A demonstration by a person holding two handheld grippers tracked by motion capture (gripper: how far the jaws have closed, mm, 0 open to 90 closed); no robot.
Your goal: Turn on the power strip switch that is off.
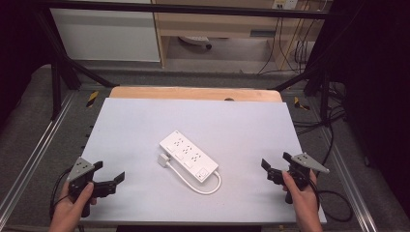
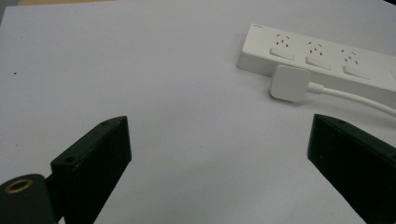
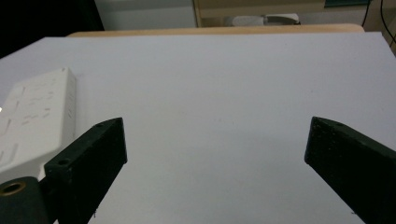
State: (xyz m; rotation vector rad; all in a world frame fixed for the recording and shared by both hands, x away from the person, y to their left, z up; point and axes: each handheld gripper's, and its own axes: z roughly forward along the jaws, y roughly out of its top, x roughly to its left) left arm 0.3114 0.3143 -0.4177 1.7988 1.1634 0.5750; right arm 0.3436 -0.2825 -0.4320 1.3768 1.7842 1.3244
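While both grippers hang back at the near edge with nothing held, the white table top (image 1: 145, 125) carries one landmark, a white power strip (image 1: 189, 155) lying diagonally near its middle; everything below is placed off that strip. Its own white cable (image 1: 205, 187) loops out from the strip's near-right end and curls back along the near side to a square white plug (image 1: 163, 160), which lies flat touching the strip's near-left long side, not in any socket as far as the left gripper view shows. Left gripper (image 1: 116, 180) sits well to the near-left of the strip, jaws spread wide, empty. Right gripper (image 1: 274, 164) sits well to the near-right of the strip, jaws also wide, empty. Risks, as a guess: the strip is light and unanchored, so pushing the plug in with one gripper would likely slide or spin it unless the other pins it. The plug is flat and smooth; a grab on its edges may slip or tilt it. The stiff cable loop could snag a jaw or drag the plug off line.
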